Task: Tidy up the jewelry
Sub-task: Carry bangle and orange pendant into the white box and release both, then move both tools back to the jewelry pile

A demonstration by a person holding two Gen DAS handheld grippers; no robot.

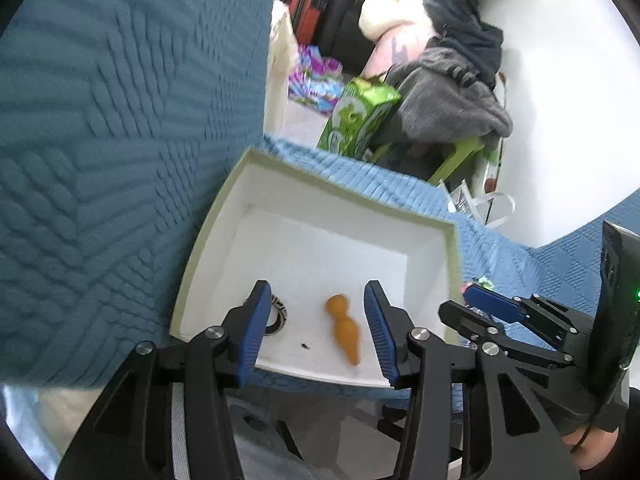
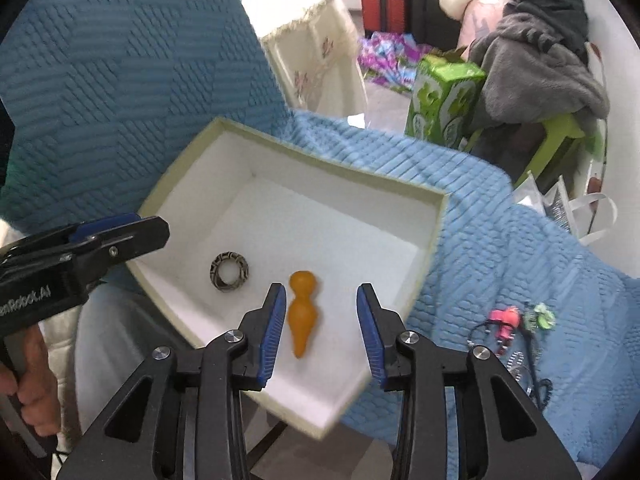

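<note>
White cardboard makes the box that sits on my blue quilt, close to the quilt's near edge. Inside it lie an orange pendant and a patterned ring. The pendant is near the box's front edge and the ring is near its left wall.

My left tongs are open, with the pendant lying loose between the pads. My right tongs are open too, holding nothing.

More jewelry with pink and green bits on a thin cord waits on the quilt, right of the box. I think it is light, floppy and easy to tangle. I would pinch the pink bead, not the cord.

The left tongs have white letters, cut off at the frame edge, that look like "enRobot.AI".
</note>
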